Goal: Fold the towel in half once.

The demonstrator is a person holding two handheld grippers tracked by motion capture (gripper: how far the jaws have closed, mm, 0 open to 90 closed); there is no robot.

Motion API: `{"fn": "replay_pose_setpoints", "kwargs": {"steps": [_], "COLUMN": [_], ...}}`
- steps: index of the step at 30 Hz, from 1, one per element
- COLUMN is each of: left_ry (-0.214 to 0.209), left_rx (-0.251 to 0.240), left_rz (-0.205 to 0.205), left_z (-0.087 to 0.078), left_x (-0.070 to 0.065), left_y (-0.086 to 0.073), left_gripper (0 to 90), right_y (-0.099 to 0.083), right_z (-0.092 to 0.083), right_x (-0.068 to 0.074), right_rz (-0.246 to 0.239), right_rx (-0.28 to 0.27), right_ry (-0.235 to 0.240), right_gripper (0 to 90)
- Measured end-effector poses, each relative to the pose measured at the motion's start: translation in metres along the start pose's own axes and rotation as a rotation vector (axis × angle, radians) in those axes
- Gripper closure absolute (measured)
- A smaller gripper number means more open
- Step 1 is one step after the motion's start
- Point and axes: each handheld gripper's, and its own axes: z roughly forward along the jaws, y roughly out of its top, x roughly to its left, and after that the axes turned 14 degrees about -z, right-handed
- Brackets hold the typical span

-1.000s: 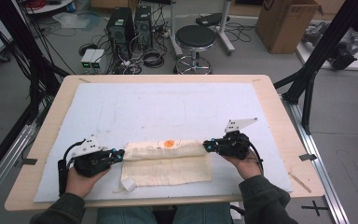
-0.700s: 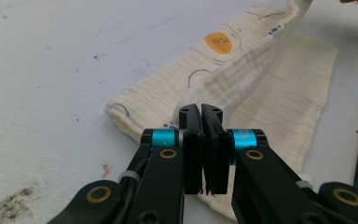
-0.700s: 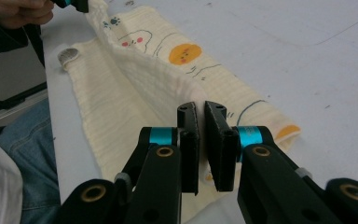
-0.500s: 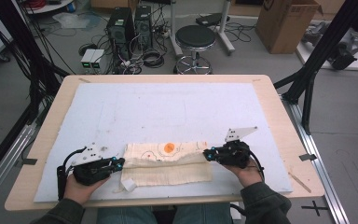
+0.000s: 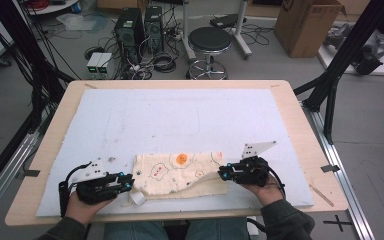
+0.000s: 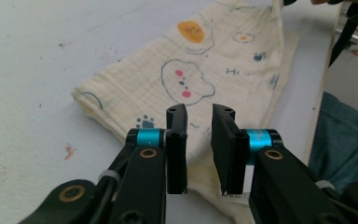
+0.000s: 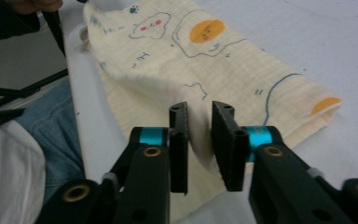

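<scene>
Cloth (image 5: pixel 180 172), folded, near table's (image 5: pixel 300 125) front edge. Left gripper (image 5: pixel 126 181), right gripper (image 5: pixel 223 173): jaws just parted, cloth between, unpinched. Withdraw level, avoid snagging folds.

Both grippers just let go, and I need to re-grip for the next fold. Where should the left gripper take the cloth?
Take the cloth at its near-left corner, where the folded layers stack into a thick edge. Come in low from the left, jaws level with the table, since the left gripper already stands open just over that end.

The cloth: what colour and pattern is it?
Cream cloth with blue-outlined cartoon shapes and orange blobs; clearest in the left gripper view.
</scene>
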Motion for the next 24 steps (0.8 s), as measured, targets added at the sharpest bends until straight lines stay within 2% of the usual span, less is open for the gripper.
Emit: {"fn": "replay_pose_setpoints", "kwargs": {"steps": [3, 5, 10, 12, 15, 18, 24], "left_ry": [-0.01, -0.008, -0.007, -0.01, -0.012, -0.015, -0.038], "left_rx": [-0.018, -0.001, 0.063, 0.087, 0.117, 0.148, 0.213], "left_rz": [-0.016, -0.01, 0.01, 0.017, 0.011, 0.009, 0.021], "left_z": [-0.001, 0.003, 0.015, 0.017, 0.018, 0.018, 0.023], "left_x": [0.0, 0.001, -0.002, -0.002, -0.001, 0.0, -0.002], "left_y": [0.003, 0.003, 0.0, -0.002, -0.007, -0.01, -0.014], "left_gripper": [68.5, 68.5, 69.7, 69.7, 70.7, 72.6, 73.7], "right_y": [-0.001, -0.001, -0.004, -0.005, -0.006, -0.01, -0.014], "right_z": [-0.007, -0.01, 0.0, 0.006, 0.011, 0.015, 0.016], "right_x": [0.005, 0.006, 0.007, 0.008, 0.009, 0.01, 0.011], "right_rz": [-0.012, -0.008, -0.027, -0.032, -0.053, -0.051, -0.066], "right_rx": [-0.028, -0.034, 0.019, 0.052, 0.075, 0.107, 0.131], "right_ry": [0.003, 0.013, 0.031, 0.056, 0.072, 0.085, 0.097], "right_gripper": [70.5, 69.9, 69.1, 68.6, 69.1, 70.4, 73.5]}}
